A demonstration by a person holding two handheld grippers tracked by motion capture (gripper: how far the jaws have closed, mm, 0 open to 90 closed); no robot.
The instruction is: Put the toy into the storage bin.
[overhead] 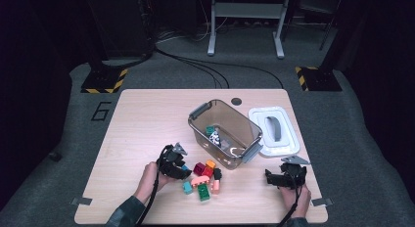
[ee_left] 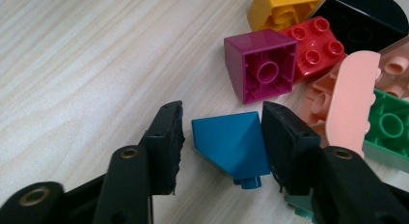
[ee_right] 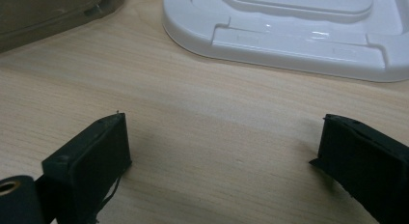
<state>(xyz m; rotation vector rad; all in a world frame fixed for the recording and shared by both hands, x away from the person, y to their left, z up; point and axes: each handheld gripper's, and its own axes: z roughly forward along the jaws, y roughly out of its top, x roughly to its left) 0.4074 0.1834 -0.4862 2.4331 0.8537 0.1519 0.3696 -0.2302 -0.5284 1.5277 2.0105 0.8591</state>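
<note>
Crowding the blue brick point(ee_left: 231, 142) between near-closed jaws: magenta brick point(ee_left: 263, 67), pink brick point(ee_left: 349, 105); right jaws spread.

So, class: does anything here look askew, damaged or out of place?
The blue brick between the left gripper's fingers lies tipped over, its stud pointing sideways. The left finger's pad edge looks ragged. The lid lies off the bin, beside it on the table. Nothing is spilled.
</note>
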